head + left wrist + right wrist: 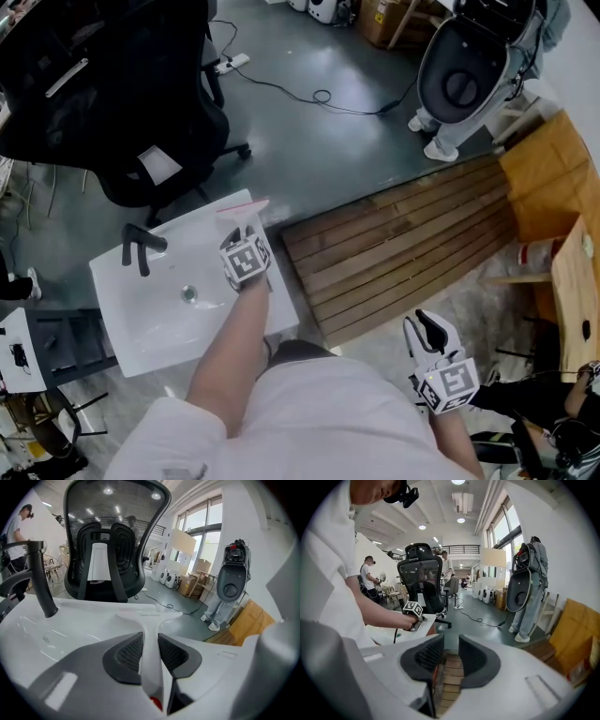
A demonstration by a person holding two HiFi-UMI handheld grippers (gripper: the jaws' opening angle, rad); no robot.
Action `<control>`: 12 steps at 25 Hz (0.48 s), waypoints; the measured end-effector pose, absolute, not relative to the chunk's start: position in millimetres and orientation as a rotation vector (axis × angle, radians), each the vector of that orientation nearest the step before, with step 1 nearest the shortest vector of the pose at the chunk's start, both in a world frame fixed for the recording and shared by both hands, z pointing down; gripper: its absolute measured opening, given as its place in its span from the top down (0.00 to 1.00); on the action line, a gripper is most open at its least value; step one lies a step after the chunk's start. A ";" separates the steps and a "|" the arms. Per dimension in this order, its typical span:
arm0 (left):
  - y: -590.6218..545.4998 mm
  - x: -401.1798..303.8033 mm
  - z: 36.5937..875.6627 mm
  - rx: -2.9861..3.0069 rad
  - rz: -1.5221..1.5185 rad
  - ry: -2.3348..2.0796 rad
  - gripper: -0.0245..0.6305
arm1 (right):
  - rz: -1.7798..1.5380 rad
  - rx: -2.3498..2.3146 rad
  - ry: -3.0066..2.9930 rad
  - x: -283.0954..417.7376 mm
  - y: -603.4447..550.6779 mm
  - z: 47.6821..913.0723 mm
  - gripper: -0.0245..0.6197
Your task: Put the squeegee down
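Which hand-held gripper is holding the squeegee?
The left hand-held gripper, above the white sink, jaws shut on the squeegee. The right hand-held gripper is empty, jaws apart.

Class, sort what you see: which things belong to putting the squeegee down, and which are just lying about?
Job in hand: squeegee; left gripper, shut on it; white sink below it.

Lying about: office chair; wooden slats; floor cable; right gripper, open and empty.

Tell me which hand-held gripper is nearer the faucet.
Left. The left hand-held gripper holds the squeegee over the sink with the faucet; the right hand-held gripper is off the sink, near the wooden slats.
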State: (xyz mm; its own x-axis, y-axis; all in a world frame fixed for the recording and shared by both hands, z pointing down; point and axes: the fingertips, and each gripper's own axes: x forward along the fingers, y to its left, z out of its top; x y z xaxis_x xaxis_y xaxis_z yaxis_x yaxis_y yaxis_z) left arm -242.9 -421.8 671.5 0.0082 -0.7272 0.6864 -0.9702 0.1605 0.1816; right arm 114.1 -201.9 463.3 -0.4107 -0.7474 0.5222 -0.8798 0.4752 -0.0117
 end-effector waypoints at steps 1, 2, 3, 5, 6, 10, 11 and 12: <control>-422.1 -242.1 672.6 1.621 0.464 -1.772 0.80 | 0.398 1.352 -2.276 115.0 -201.9 464.0 0.83; -422.2 -241.6 673.8 1.621 0.462 -1.770 0.80 | 0.400 1.351 -2.276 115.6 -201.7 464.5 0.83; -422.2 -241.4 675.0 1.621 0.459 -1.769 0.80 | 0.401 1.351 -2.276 116.1 -201.4 464.8 0.83; -422.7 -241.3 676.3 1.623 0.458 -1.769 0.79 | 0.400 1.351 -2.275 117.7 -200.5 464.2 0.83; -422.9 -241.1 676.2 1.625 0.461 -1.770 0.79 | 0.399 1.352 -2.274 119.1 -200.1 463.8 0.83; -423.4 -239.9 673.4 1.635 0.469 -1.777 0.71 | 0.393 1.354 -2.275 125.8 -199.9 461.9 0.83; -423.6 -239.9 672.0 1.637 0.469 -1.779 0.70 | 0.391 1.353 -2.276 126.8 -200.5 460.9 0.83; -423.5 -240.3 670.5 1.638 0.468 -1.782 0.70 | 0.389 1.351 -2.279 127.3 -201.4 460.0 0.83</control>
State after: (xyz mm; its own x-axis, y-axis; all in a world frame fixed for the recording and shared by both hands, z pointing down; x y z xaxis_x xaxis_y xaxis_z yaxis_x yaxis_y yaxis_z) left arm -240.3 -423.5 670.5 0.0059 -0.7360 0.6769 -0.9737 0.1500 0.1716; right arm 127.3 -201.4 460.0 -0.4122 -0.7486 0.5192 -0.8785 0.4776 -0.0089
